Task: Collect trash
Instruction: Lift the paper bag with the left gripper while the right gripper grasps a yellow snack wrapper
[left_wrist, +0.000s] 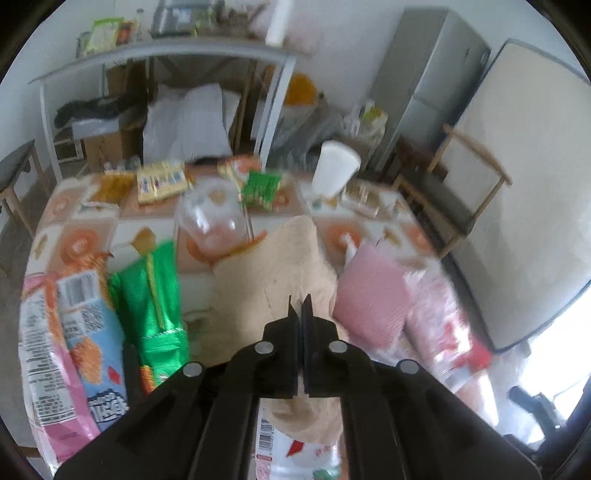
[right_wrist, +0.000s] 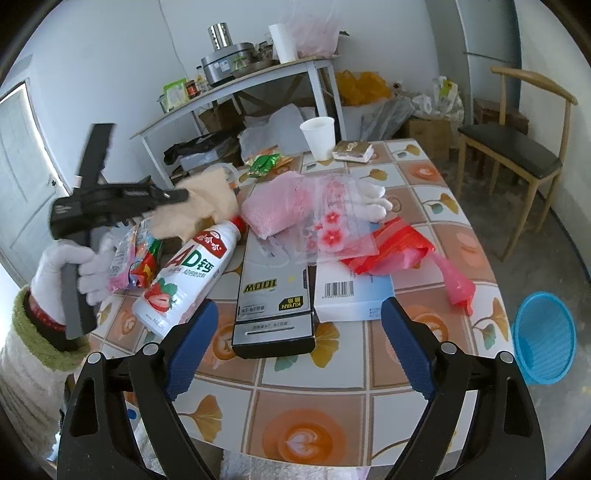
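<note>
Left gripper (right_wrist: 181, 195) is clamped on a corner of the beige cloth (right_wrist: 199, 206), lifted at centre left of the right wrist view, just above the strawberry milk bottle (right_wrist: 184, 273). Right gripper (right_wrist: 299, 347) hangs wide apart and empty over the table (right_wrist: 332, 406). I judge the pinch thin: the cloth could slip free, or its hanging end could drag the bottle or snack packets (right_wrist: 136, 258). Far across at lower right sits the blue basket (right_wrist: 543, 332).
</note>
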